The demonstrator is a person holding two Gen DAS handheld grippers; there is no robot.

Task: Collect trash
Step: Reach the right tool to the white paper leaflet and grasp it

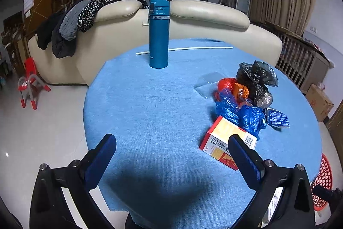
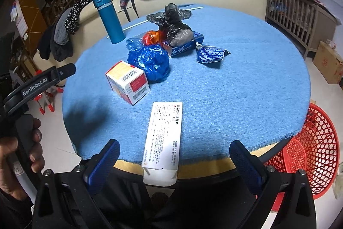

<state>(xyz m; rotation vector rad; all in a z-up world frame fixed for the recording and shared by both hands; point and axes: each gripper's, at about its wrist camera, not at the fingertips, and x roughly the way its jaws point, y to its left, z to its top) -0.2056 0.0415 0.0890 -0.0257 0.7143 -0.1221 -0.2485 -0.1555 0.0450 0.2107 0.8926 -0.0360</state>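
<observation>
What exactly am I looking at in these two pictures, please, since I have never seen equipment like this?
There is no robot here: a person holds a two-finger grasping tool in each hand, and each carries a wide-angle camera looking along its fingers. One picture comes from the left tool, the other from the right tool; both are open and hold nothing. In the right view you also see the person's hand gripping the left tool's handle. On the round table's blue cloth lie a white flat box, a red and yellow box, a blue bag, a black bag and a blue wrapper. A teal flask stands upright. A red basket sits on the floor beside the table.
</observation>
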